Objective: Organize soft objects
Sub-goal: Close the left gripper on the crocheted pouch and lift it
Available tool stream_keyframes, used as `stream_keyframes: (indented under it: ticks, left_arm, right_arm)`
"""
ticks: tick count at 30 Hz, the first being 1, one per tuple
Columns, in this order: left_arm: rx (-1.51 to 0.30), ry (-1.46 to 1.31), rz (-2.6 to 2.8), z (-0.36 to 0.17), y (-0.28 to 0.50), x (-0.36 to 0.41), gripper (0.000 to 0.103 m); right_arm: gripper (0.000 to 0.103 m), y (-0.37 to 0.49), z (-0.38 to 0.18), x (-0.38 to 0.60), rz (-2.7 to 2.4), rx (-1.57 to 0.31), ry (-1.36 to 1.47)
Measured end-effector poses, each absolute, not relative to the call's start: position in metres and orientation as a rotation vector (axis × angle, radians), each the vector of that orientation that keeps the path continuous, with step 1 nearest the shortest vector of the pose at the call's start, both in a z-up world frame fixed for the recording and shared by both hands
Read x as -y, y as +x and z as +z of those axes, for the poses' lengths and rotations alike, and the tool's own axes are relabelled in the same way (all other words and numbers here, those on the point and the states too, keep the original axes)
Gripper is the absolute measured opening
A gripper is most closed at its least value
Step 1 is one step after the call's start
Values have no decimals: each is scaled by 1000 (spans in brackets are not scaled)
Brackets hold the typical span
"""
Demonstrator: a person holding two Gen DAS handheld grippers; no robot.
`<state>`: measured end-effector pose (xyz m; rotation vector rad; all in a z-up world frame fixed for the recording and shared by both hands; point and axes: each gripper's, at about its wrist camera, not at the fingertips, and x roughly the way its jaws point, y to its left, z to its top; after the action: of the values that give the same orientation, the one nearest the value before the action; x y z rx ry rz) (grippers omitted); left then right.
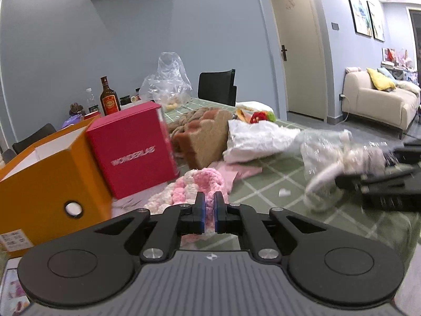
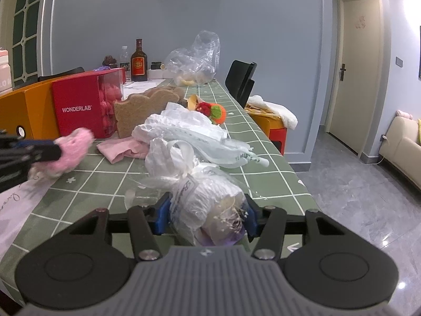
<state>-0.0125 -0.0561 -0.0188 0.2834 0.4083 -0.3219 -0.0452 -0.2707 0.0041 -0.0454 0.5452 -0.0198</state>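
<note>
Pink yarn (image 1: pixel 194 187) pinched in my left gripper (image 1: pixel 209 205), right gripper (image 2: pixel 208 210) clamped across the bagged white roll (image 2: pixel 210 200), orange box (image 1: pixel 52 173) nearer left.

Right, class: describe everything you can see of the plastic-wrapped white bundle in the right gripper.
The wrapped bundle is a stubby roll of white, ribbed, yarn-like material inside crinkled clear plastic. A printed label sits on its upper side, and thin pale threads stick out at its near end above a purple patch. The plastic gathers into a loose twisted tail pointing away. It lies tilted between the blue pads of the right gripper, which is shut on it, just above the green checked tablecloth. In the left wrist view it appears blurred.
</note>
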Motion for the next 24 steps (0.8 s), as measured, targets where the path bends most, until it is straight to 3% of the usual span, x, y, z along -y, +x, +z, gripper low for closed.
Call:
stream_keyframes:
  ticks: [2, 5, 7, 8, 9, 14, 24]
  left_arm:
    - [-406, 299, -323, -19, -16, 53, 7]
    - [-375, 344, -334, -23, -18, 57, 23]
    - [-340, 390, -295, -29, -17, 64, 49]
    - [-317, 416, -261, -32, -16, 69, 68]
    - [-290, 438, -236, -36, -15, 73, 76]
    - [-300, 489, -210, -47, 1, 90, 77]
    - [-502, 369, -159, -49, 41, 82, 94]
  right_arm:
    - [55, -44, 4, 268, -17, -546, -50]
    - [55, -44, 3, 265, -10, -547, -62]
    - [55, -44, 3, 265, -8, -547, -63]
    - [55, -44, 3, 265, -8, -548, -62]
    - [55, -44, 3, 265, -7, -549, -62]
    - [55, -44, 3, 266, -2, -551, -60]
    - [56, -42, 2, 266, 6, -553, -63]
